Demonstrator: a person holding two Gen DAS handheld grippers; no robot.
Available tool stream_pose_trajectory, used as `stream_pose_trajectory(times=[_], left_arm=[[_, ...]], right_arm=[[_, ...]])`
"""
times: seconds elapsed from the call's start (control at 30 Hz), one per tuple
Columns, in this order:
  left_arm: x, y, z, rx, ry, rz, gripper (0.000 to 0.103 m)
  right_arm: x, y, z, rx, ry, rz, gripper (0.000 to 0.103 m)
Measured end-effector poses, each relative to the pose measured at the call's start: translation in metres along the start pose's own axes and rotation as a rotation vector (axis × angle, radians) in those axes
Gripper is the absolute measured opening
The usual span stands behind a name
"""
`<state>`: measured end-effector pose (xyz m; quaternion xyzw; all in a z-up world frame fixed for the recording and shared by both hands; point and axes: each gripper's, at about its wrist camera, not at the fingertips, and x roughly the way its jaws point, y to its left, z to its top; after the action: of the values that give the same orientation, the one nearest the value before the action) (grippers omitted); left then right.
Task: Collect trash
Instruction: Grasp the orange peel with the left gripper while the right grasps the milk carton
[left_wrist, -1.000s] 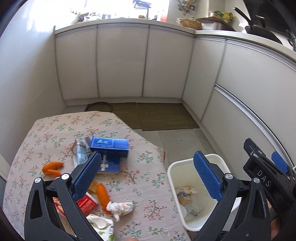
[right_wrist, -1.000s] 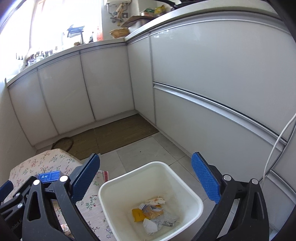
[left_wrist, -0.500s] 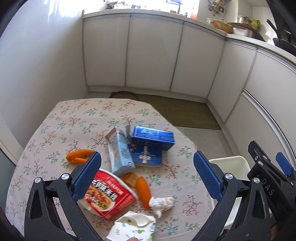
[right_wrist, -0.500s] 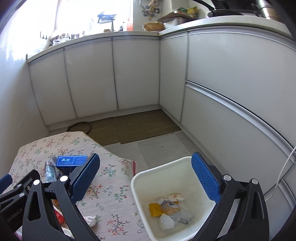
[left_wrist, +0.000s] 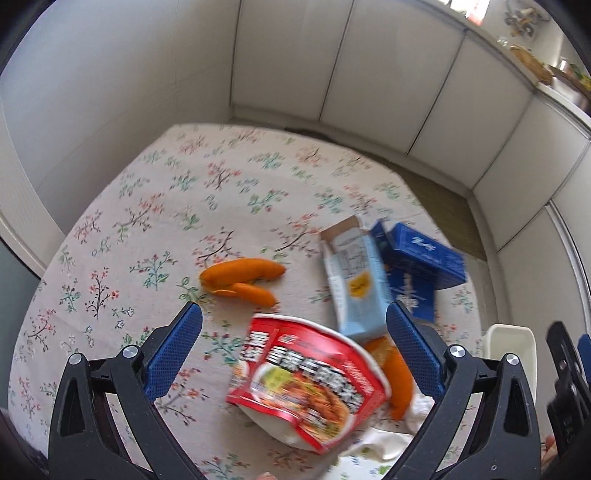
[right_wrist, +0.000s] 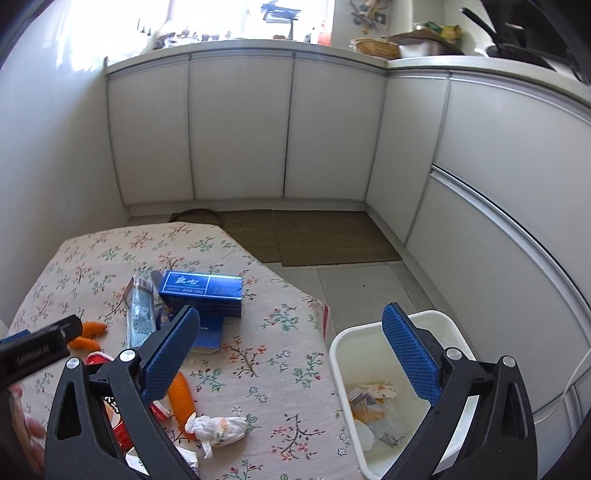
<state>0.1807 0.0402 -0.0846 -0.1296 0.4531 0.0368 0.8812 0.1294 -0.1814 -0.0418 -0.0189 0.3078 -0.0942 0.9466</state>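
Observation:
My left gripper (left_wrist: 293, 349) is open and empty, hovering over a red instant-noodle cup (left_wrist: 308, 382) lying on the floral table (left_wrist: 177, 192). Orange peels (left_wrist: 243, 278), a light-blue carton (left_wrist: 356, 284), blue boxes (left_wrist: 424, 266) and another orange peel (left_wrist: 397, 380) lie around it. My right gripper (right_wrist: 291, 347) is open and empty, above the table's right edge beside the white bin (right_wrist: 340, 350), which holds wrappers (right_wrist: 373, 406). A crumpled white wrapper (right_wrist: 219, 428), an orange peel (right_wrist: 183, 398), the blue box (right_wrist: 203, 288) and the carton (right_wrist: 138, 314) show there too.
White cabinets (right_wrist: 240, 129) line the back and right walls. A brown floor mat (right_wrist: 317, 236) lies beyond the table. A white floral paper (left_wrist: 373, 443) lies at the table's near edge. The left gripper's body (right_wrist: 37, 350) shows at the left of the right wrist view.
My left gripper swung left and down from the bin to over the noodle cup. My right gripper turned left, bringing the table's trash into view. Both stayed open.

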Motion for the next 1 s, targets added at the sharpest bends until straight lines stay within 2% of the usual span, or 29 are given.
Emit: stream_pose_trajectory(times=[0.17,0.27,0.37,0.5,0.57,0.6,0.67,0.7,0.77,0.83,0.93,1.0], left_arm=[[0.044,0.035,0.025,-0.022,0.155,0.009,0.096],[0.063,0.047,0.037,-0.009,0.186,0.008,0.096],[0.082,0.046,0.039,0.07,0.224,0.034,0.095],[0.099,0.043,0.033,0.117,0.253,0.006,0.092],[0.108,0.041,0.028,0.146,0.276,-0.001,0.085],[0.11,0.04,0.027,0.163,0.275,0.01,0.084],[0.108,0.033,0.023,0.237,0.239,0.06,0.07],[0.107,0.031,0.021,0.256,0.228,0.061,0.065],[0.101,0.03,0.02,0.258,0.219,0.049,0.039],[0.096,0.032,0.019,0.245,0.223,0.031,0.025],[0.082,0.038,0.019,0.202,0.204,0.02,0.022],[0.067,0.043,0.022,0.158,0.181,-0.006,0.022]], right_arm=[[0.013,0.014,-0.004,-0.035,0.057,0.037,0.096],[0.024,0.024,-0.008,-0.07,0.112,0.065,0.096],[0.035,0.033,-0.013,-0.097,0.169,0.101,0.096],[0.048,0.039,-0.018,-0.091,0.223,0.146,0.096],[0.055,0.041,-0.02,-0.08,0.252,0.174,0.096],[0.058,0.043,-0.021,-0.078,0.262,0.184,0.096],[0.062,0.046,-0.023,-0.085,0.273,0.193,0.096],[0.063,0.048,-0.024,-0.095,0.275,0.193,0.096],[0.066,0.05,-0.025,-0.111,0.278,0.193,0.096],[0.067,0.052,-0.025,-0.113,0.279,0.207,0.096],[0.071,0.054,-0.023,-0.102,0.287,0.249,0.096],[0.076,0.056,-0.018,-0.083,0.304,0.309,0.096]])
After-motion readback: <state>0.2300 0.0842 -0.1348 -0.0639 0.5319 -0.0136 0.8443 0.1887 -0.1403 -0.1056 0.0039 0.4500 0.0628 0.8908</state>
